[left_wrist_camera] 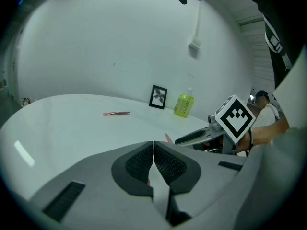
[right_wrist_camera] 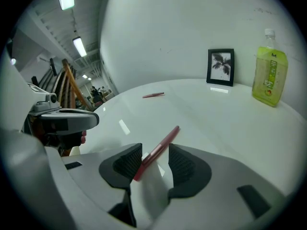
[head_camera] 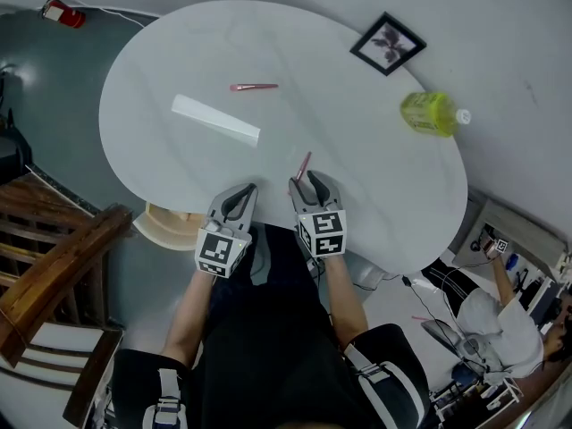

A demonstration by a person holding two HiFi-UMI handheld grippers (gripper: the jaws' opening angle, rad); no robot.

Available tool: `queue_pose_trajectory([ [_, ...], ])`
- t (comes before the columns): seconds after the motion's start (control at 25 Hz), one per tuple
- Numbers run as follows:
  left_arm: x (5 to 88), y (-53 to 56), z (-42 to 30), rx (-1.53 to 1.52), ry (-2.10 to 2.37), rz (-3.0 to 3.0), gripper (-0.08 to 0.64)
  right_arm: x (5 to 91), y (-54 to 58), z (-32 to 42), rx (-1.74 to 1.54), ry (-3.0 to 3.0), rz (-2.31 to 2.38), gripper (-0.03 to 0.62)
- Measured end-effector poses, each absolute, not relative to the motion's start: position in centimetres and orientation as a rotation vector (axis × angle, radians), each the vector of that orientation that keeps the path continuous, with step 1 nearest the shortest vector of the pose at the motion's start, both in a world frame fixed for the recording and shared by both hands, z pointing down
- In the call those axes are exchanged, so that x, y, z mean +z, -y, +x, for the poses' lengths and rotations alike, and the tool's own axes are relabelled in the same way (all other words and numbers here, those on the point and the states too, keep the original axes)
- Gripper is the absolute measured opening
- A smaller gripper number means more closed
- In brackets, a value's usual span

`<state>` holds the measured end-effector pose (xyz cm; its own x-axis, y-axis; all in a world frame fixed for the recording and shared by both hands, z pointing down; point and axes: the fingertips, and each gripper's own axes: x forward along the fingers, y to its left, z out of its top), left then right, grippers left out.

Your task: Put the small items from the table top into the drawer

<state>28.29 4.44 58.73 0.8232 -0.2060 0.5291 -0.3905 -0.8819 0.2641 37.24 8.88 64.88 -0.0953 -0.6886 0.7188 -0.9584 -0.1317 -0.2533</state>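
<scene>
A red pen lies slanted between the jaws of my right gripper at the near edge of the round white table. Its jaws stand apart, wider than the pen, which leans toward the left pad; the pads do not press on it. My left gripper hovers just to the left, its pads shut together with nothing seen between them. A second pink-red pen lies farther out on the table. No drawer shows in any view.
A long white strip lies left of centre. A yellow-green bottle and a black picture frame sit at the far right. A wooden chair stands left; a person sits lower right.
</scene>
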Motion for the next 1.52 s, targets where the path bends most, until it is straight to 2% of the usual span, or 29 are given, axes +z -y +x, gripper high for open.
queue_pose_trajectory([
  [0.12, 58.7, -4.4, 28.0, 0.704, 0.456, 2.641, 0.02, 64.9, -9.0, 37.3, 1.07, 1.775, 1.846, 0.18],
  [0.28, 58.3, -4.2, 28.0, 0.704, 0.481, 2.639, 0.02, 65.0, -9.2, 37.9, 1.065, 1.74, 1.871, 0.09],
  [0.36, 58.0, -4.1, 28.0, 0.697, 0.494, 2.639, 0.02, 65.1, -9.3, 38.0, 1.068, 1.732, 1.871, 0.071],
  [0.72, 57.6, -4.6, 27.5, 0.698, 0.544, 2.633, 0.02, 64.7, -9.1, 38.1, 1.047, 1.773, 1.853, 0.066],
  [1.0, 55.0, -4.7, 26.0, 0.657, 0.61, 2.657, 0.02, 60.8, -8.0, 37.0, 0.98, 1.865, 1.848, 0.066],
  [1.52, 48.8, -2.5, 19.5, 0.555, 0.863, 2.68, 0.02, 53.0, -3.2, 29.8, 0.776, 2.117, 1.684, 0.066],
])
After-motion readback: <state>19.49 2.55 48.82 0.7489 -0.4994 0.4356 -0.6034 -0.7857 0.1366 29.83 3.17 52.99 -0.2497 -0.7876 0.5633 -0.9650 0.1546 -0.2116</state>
